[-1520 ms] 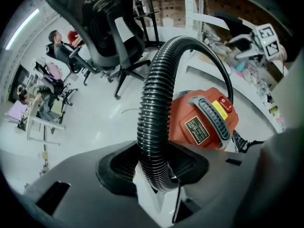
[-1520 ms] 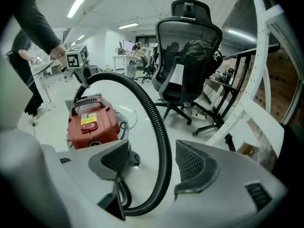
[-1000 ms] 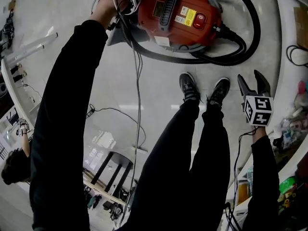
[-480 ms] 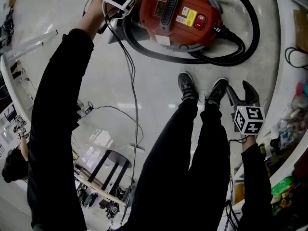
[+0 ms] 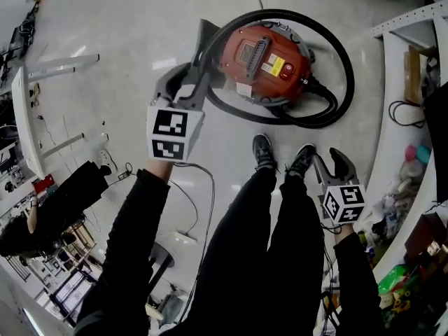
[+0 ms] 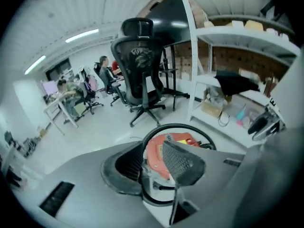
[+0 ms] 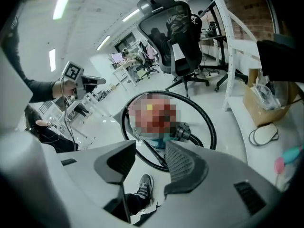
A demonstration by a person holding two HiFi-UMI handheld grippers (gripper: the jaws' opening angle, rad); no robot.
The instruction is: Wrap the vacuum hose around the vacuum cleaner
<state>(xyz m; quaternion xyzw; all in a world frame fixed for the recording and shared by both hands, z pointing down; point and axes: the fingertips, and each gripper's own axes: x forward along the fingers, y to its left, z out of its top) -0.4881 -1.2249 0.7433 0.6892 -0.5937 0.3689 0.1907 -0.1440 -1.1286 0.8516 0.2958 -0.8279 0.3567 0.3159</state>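
Before our shoes point(image 5: 264, 151), on a pale and glossy floor point(image 5: 105, 19), stands the red vacuum point(image 5: 262, 54). Its black hose point(image 5: 343, 82) lies in a loop around it, tight along the near side and wider on the right. The room is a large bright workplace. A white shelf point(image 5: 399, 23) with boxes and small things runs along the right, a white table point(image 5: 21, 117) stands at the left, and a thin cable point(image 5: 203, 187) lies on the floor by our legs.

We hold the left gripper point(image 5: 185, 68) up between us and the vacuum, not touching it. Its jaws stand apart with nothing between them, and they have just been closing. The right gripper point(image 5: 330, 163) is just beside our right shoe. Its jaws are also apart and empty, and they too have just been closing.

Only the left gripper view shows a black chair point(image 6: 140, 65) behind the vacuum and people point(image 6: 64, 89) sitting at desks farther back. Only the right gripper view shows the left gripper from the side, held up at the left.

A yellow label point(image 5: 273, 65) sits on top of the vacuum, but its print is too small for us to read. The chair back carries a mark that we cannot read either.
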